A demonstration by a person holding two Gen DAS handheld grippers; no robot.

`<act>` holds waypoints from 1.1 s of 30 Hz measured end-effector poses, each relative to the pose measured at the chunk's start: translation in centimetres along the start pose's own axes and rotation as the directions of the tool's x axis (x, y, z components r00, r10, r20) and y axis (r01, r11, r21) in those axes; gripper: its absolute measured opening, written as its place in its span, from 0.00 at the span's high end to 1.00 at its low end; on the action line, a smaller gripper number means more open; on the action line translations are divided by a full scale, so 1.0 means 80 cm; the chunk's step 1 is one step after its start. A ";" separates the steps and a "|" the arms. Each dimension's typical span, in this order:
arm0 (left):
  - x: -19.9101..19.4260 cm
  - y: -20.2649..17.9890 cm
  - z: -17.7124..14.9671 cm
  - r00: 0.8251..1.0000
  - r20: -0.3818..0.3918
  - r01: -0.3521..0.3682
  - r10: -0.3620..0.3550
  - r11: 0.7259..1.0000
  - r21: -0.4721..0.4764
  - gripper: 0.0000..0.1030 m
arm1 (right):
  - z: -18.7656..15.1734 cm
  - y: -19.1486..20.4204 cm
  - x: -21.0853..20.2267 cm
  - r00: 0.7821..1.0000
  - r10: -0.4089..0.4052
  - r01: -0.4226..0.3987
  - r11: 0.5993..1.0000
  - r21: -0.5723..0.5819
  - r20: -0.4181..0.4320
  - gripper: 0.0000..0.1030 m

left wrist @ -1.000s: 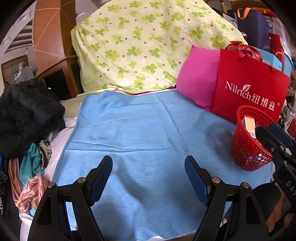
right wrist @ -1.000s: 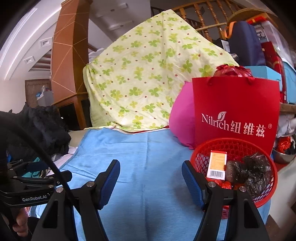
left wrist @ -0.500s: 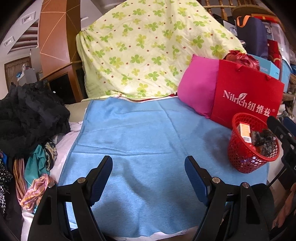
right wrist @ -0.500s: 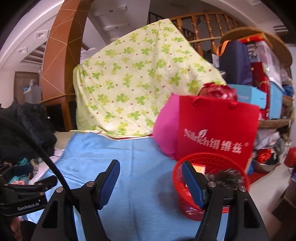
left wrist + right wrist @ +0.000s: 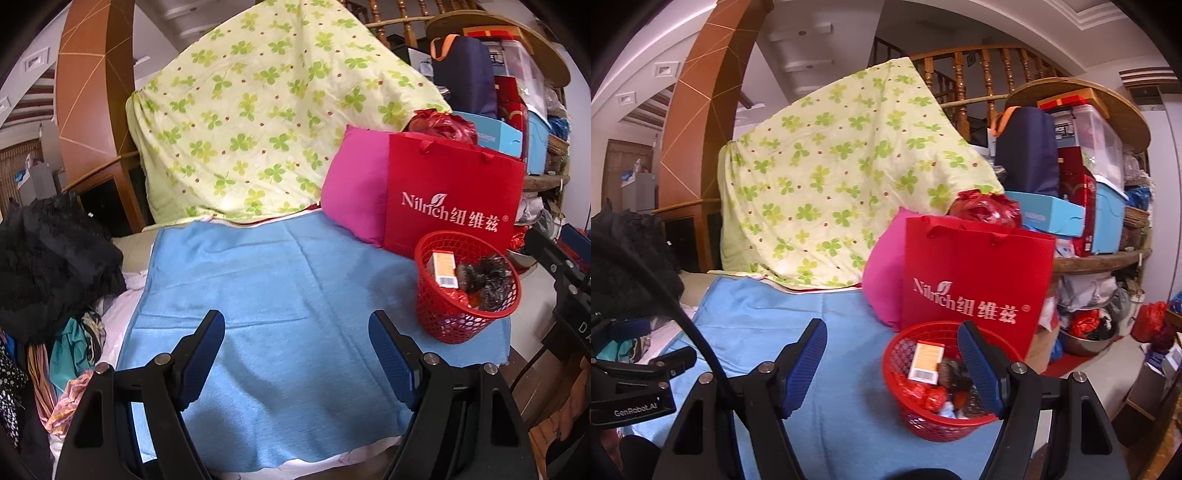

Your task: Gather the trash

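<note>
A red mesh basket [image 5: 461, 317] stands at the right edge of the blue cloth [image 5: 277, 288]. It holds an orange box [image 5: 445, 267], dark crumpled wrappers [image 5: 484, 277] and red scraps. My left gripper [image 5: 297, 354] is open and empty above the cloth's near part, left of the basket. In the right wrist view the basket [image 5: 923, 417] sits close in front, and my right gripper [image 5: 892, 358] is open and empty with its right finger over the basket's rim. The orange box [image 5: 925, 360] shows there too.
A red paper bag [image 5: 450, 199] and a pink pillow [image 5: 354, 184] stand behind the basket. A clover-print quilt [image 5: 258, 122] rises at the back. Black and mixed clothes [image 5: 48, 258] are piled at the left. Cluttered shelves [image 5: 1100, 206] stand at the right.
Both grippers have pulled back and risen, so the basket looks smaller and farther. The right gripper has drifted right of the basket. Both stay open and empty.
</note>
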State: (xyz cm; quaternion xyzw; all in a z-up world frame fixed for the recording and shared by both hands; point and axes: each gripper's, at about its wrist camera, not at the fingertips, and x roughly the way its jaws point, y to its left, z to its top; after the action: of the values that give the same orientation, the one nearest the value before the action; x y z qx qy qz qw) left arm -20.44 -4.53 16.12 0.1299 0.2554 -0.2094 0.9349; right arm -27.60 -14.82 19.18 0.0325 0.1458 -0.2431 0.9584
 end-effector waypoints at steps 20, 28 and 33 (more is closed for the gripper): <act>-0.022 -0.047 0.008 0.999 0.018 0.049 -0.050 0.998 0.049 0.22 | 0.002 -0.054 -0.023 0.997 -0.070 0.070 0.997 0.025 -0.022 0.26; -0.025 -0.061 0.009 0.997 0.016 0.068 -0.069 0.996 0.064 0.22 | 0.002 -0.062 -0.033 0.996 -0.090 0.090 0.996 0.010 -0.024 0.25; -0.029 -0.070 0.009 0.997 0.017 0.080 -0.082 0.994 0.080 0.22 | 0.003 -0.064 -0.038 0.994 -0.106 0.106 0.994 -0.007 -0.018 0.25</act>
State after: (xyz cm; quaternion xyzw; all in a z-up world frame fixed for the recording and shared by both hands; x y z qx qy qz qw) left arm -24.49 -8.98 17.19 0.1543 0.2423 -0.2584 0.9224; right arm -32.54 -17.96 20.38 0.0241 0.1569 -0.2930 0.9428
